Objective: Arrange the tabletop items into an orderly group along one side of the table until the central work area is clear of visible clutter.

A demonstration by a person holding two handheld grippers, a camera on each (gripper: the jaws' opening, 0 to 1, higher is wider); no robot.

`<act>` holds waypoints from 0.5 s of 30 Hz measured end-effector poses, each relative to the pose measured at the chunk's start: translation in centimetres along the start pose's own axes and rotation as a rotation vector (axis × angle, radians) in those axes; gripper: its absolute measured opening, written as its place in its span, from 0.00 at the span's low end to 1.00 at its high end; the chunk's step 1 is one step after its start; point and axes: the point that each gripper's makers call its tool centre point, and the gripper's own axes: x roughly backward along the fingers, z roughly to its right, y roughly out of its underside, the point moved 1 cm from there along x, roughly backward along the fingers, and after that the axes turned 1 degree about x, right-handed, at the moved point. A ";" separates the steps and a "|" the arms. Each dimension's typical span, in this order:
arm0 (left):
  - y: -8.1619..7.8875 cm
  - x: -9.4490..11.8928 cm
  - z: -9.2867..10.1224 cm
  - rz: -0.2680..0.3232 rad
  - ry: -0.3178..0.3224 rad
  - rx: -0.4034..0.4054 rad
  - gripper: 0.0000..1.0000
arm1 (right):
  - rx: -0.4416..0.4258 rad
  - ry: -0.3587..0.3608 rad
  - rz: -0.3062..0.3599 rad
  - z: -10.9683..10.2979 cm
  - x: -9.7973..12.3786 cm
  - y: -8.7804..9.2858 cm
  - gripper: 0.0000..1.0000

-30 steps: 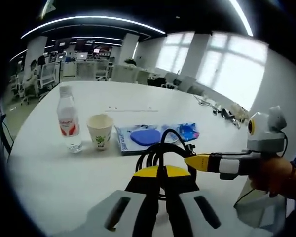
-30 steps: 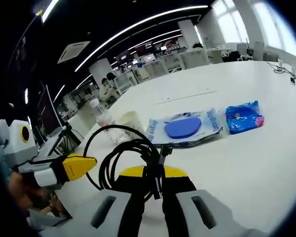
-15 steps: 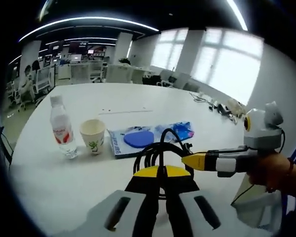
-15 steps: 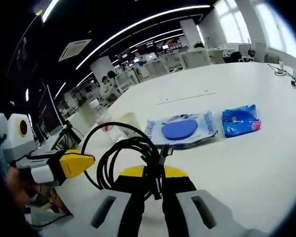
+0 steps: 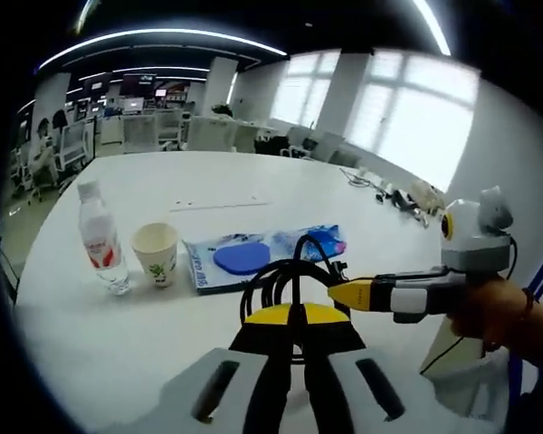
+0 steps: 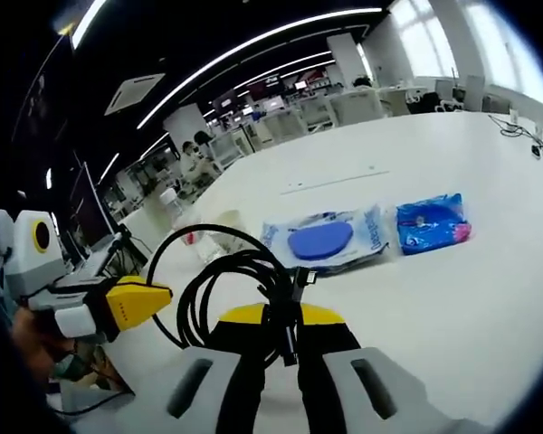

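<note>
Right gripper (image 6: 281, 348): jaws pressed together on a coiled black cable (image 6: 226, 285), which loops up and to the left of the jaw tips, held above the white table (image 6: 489, 271). Left gripper (image 5: 297, 336): jaws drawn together, with the same cable (image 5: 285, 276) bunched at their tips; whether they actually clamp it cannot be told.

In the left gripper view the right gripper (image 5: 344, 294) enters from the right, held in a person's hand (image 5: 507, 316), its yellow tip at the cable. In the right gripper view the left gripper (image 6: 140, 303) enters from the left, its yellow tip just beside the cable loop.

Beyond the cable, on the table: a clear packet with a blue round pad (image 6: 321, 241) lies flat, directly behind the coil. A blue wrapped packet (image 6: 432, 222) lies just to the right of it, apart from it. To the left of the pad packet stand a paper cup (image 5: 156, 253) and, further left, an upright water bottle (image 5: 98, 240) with a red label.

Behind the table, office desks and chairs (image 5: 154, 131).
</note>
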 end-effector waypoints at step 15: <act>-0.3 -2.2 2.1 -0.003 0.044 0.008 0.00 | -0.020 0.021 0.003 2.8 1.0 -0.5 0.08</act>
